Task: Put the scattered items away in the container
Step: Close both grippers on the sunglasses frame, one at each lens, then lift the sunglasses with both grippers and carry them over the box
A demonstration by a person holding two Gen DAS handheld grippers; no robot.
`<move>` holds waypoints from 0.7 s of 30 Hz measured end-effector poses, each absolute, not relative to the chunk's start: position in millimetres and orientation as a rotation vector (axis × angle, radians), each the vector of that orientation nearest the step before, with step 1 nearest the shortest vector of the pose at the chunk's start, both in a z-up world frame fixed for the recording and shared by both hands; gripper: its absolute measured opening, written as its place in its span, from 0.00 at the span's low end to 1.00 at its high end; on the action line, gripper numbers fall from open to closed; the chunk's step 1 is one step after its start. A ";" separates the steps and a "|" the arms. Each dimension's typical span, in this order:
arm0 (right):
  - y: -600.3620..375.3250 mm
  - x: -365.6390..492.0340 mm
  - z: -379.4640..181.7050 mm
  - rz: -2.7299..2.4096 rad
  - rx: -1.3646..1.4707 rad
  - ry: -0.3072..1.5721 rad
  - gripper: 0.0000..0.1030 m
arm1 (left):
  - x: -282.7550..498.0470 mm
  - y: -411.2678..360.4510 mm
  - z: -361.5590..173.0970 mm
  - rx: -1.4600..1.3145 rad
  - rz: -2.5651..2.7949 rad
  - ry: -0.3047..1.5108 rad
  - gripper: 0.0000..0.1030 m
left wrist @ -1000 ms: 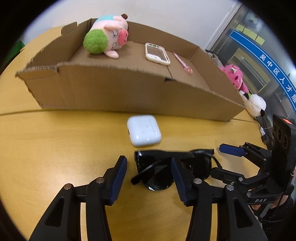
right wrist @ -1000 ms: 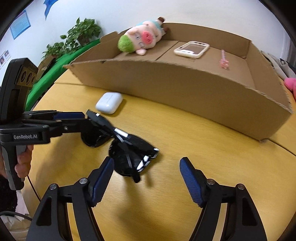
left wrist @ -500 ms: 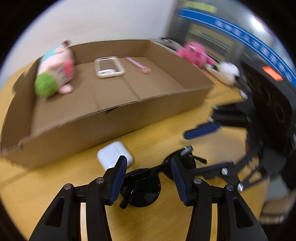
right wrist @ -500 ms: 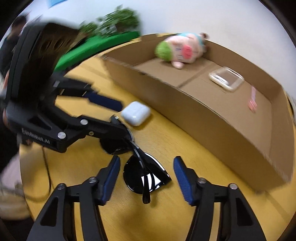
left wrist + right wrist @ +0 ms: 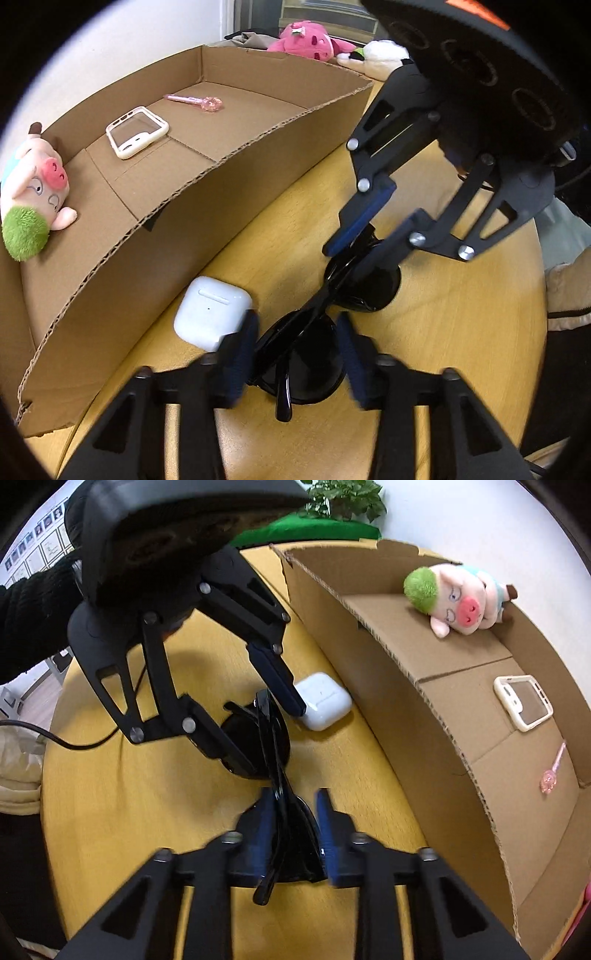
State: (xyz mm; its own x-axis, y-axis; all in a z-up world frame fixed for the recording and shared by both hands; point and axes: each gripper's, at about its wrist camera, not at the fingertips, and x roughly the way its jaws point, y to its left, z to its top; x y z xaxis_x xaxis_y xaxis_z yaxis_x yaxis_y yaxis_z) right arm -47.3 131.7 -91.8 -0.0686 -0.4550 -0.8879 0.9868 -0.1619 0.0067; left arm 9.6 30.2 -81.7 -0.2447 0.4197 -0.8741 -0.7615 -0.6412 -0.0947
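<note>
Looking along your left gripper (image 5: 297, 354), its closing jaws straddle one lens of the black sunglasses (image 5: 306, 365) on the table (image 5: 258, 254) — beside the white earbud case (image 5: 212, 317). From the right wrist, your right gripper (image 5: 293, 834) is closing on the other lens — cardboard box (image 5: 424, 716) alongside.

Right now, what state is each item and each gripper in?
Sunglasses: folded, on the table, outside the box.
Earbud case: lid shut, on the table beside the box.
Cardboard box: open-topped.
Pig plush: lying in the box.
Phone case: empty, flat in the box.
Left gripper: closing around one lens.
Right gripper: closing around the other lens.
</note>
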 end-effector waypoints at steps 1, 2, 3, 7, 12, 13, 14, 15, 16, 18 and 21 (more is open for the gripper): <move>130.6 -47.1 -94.0 -1.524 0.943 0.797 0.16 | 10.3 29.0 -82.0 -1.218 1.959 0.461 0.26; 129.8 -47.0 -94.8 -1.514 0.944 0.799 0.16 | 10.7 27.8 -82.5 -1.217 1.956 0.459 0.26; 129.0 -47.0 -95.1 -1.508 0.944 0.803 0.16 | 10.2 27.0 -82.1 -1.216 1.954 0.454 0.26; 127.8 -46.5 -94.5 -1.496 0.940 0.814 0.16 | 12.5 23.9 -80.9 -1.211 1.955 0.434 0.23; 129.9 -44.9 -83.9 -1.491 0.915 0.816 0.16 | 22.7 20.3 -65.4 -1.174 1.976 0.430 0.21; 129.9 -44.6 -79.3 -1.492 0.905 0.821 0.16 | 24.7 19.6 -59.5 -1.162 1.986 0.430 0.21; 130.4 -43.2 -74.0 -1.496 0.893 0.827 0.16 | 26.5 18.7 -53.8 -1.151 1.994 0.433 0.20; 129.3 -42.3 -69.3 -1.499 0.884 0.833 0.15 | 28.1 18.3 -48.5 -1.139 2.000 0.439 0.20; 128.1 -40.8 -63.7 -1.501 0.873 0.840 0.15 | 30.0 18.4 -41.3 -1.122 2.010 0.451 0.20; 128.3 -37.4 -49.8 -1.511 0.845 0.862 0.15 | 32.4 18.5 -26.1 -1.091 2.027 0.477 0.20; 126.4 -35.8 -26.9 -1.522 0.796 0.912 0.15 | 33.6 18.3 -1.9 -1.044 2.046 0.525 0.19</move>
State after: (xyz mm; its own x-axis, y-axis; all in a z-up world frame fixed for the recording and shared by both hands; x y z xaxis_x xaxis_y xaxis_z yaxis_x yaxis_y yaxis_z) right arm -35.8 126.4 -26.9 -0.1366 -0.4665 -0.8739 0.9906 -0.0648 -0.1203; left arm 33.6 18.3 -1.9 -0.3722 0.4454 -0.8143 -0.7824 -0.6226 0.0170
